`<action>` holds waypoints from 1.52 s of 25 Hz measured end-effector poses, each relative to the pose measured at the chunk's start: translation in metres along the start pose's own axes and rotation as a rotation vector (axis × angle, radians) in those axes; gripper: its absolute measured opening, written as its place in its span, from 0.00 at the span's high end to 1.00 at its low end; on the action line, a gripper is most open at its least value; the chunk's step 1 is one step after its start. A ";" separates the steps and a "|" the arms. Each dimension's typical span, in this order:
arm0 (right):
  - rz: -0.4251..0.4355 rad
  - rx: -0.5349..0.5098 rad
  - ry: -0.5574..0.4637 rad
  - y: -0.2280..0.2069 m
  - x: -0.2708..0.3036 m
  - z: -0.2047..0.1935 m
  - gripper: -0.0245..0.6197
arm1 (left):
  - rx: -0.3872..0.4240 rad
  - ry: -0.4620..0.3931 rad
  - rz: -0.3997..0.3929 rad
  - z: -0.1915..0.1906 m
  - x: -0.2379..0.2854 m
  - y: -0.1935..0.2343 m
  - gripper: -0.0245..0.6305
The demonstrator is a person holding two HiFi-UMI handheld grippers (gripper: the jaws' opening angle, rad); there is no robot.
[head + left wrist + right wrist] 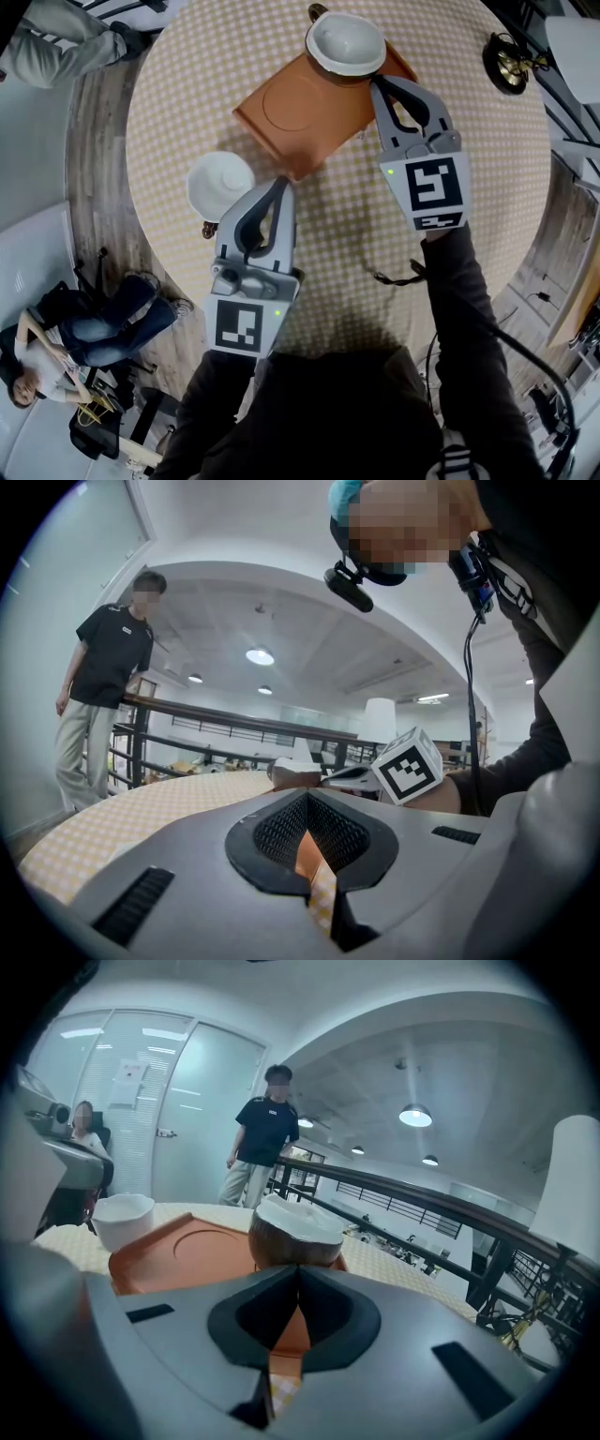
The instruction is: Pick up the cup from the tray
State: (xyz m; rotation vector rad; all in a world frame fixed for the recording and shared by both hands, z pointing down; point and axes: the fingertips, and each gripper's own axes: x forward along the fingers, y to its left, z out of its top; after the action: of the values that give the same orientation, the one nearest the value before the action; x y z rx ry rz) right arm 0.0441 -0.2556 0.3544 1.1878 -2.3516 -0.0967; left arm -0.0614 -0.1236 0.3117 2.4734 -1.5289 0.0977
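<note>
A brown cup [345, 42] with a white inside stands on the far right corner of the orange tray [300, 112]. My right gripper [377, 84] is shut with nothing between its jaws, its tip right beside the cup's near rim. In the right gripper view the cup [294, 1232] fills the space just beyond the shut right gripper [298, 1271], on the tray [178, 1251]. My left gripper [283, 183] is shut and empty at the tray's near corner. The left gripper view shows the left gripper [307, 797], with the cup [292, 772] far ahead.
A white cup [220, 185] sits on the checked tablecloth [356, 225] left of my left gripper, also in the right gripper view as a white cup [124, 1218]. A black and gold object [511, 61] stands at the far right edge. A person [255, 1138] stands beyond the table.
</note>
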 end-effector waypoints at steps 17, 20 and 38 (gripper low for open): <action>0.160 -0.091 -0.001 0.056 0.005 0.002 0.95 | 0.009 0.018 -0.005 -0.006 0.004 -0.005 0.95; 0.199 -0.113 -0.020 0.070 0.007 0.014 0.95 | 0.008 0.016 -0.006 -0.005 0.002 -0.004 0.95; 0.016 -0.191 -0.009 -0.060 0.050 0.005 0.95 | 0.005 0.003 0.000 0.002 -0.002 0.000 0.95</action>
State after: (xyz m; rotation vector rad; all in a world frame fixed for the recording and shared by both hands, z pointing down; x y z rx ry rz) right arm 0.0608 -0.3319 0.3530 1.0783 -2.3008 -0.3143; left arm -0.0621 -0.1220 0.3096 2.4759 -1.5293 0.1057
